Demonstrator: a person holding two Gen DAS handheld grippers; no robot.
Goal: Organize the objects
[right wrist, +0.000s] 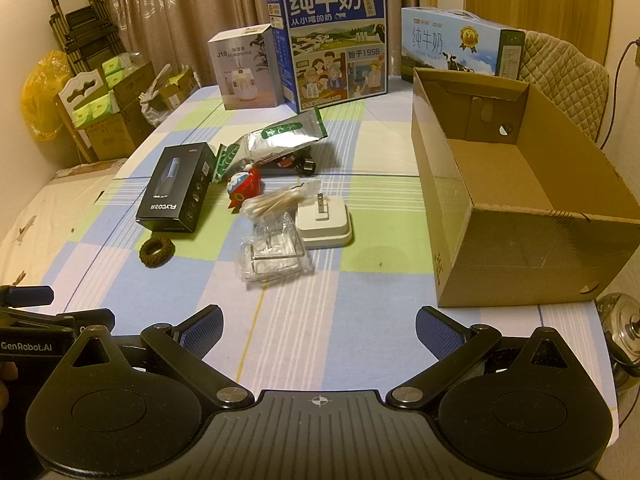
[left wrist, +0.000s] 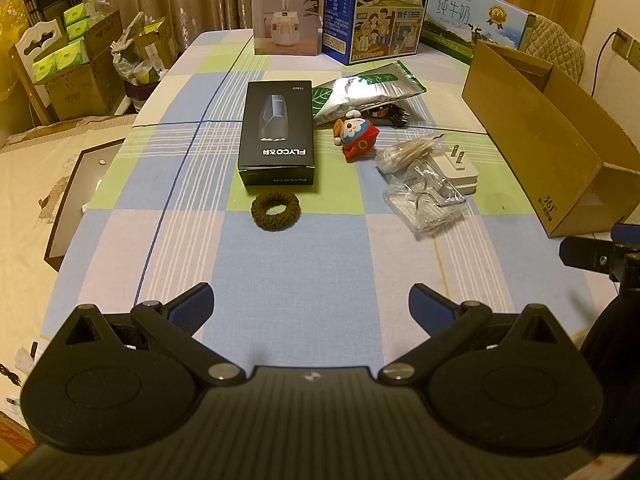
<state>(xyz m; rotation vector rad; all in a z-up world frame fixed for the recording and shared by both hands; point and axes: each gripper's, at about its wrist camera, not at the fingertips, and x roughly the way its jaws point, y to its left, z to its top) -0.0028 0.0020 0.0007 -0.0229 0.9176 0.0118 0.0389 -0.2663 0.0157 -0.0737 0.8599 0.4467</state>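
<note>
Cardboard box (right wrist: 520,216) sits beside scattered items; both grippers' jaws spread apart, holding nothing.

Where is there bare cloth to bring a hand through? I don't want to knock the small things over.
Free: the near strip between both open grippers and the hair tie, and the lane between the white charger and the cardboard box. Crowded: the middle cluster, from the black FLYCO box across the red toy to the clear packet.
</note>
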